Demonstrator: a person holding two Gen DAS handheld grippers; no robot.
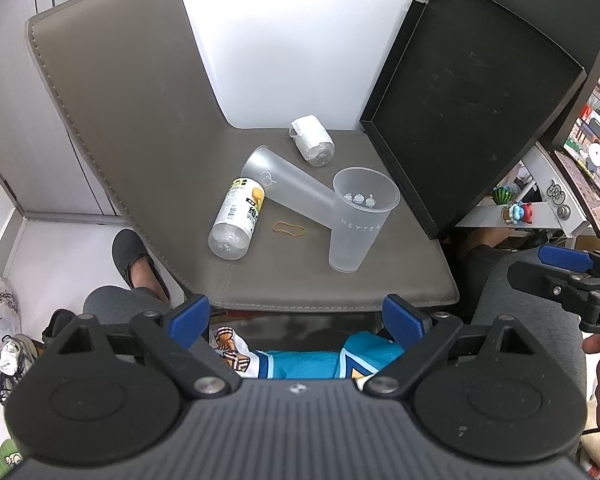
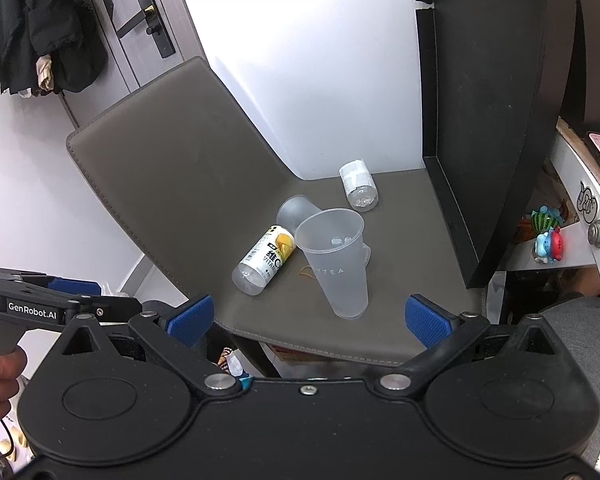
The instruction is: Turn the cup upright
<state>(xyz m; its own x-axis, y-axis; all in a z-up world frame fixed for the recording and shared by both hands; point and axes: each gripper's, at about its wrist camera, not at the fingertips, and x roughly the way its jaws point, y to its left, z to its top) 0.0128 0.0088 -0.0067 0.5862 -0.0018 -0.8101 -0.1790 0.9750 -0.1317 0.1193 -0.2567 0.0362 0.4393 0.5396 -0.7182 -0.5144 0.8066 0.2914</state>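
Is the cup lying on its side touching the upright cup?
Touching. In the left wrist view the lying cup runs right up to the upright cup, its end pressed against that cup's wall just below the rim, with no chair seat visible between them.

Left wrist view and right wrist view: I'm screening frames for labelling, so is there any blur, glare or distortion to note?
Left wrist view: sharp, evenly lit; fisheye bends the chair edges; the upright cup and lying cup stay legible. Right wrist view: equally sharp, bright white wall, straight black tray edges bowed, soft shadows only.
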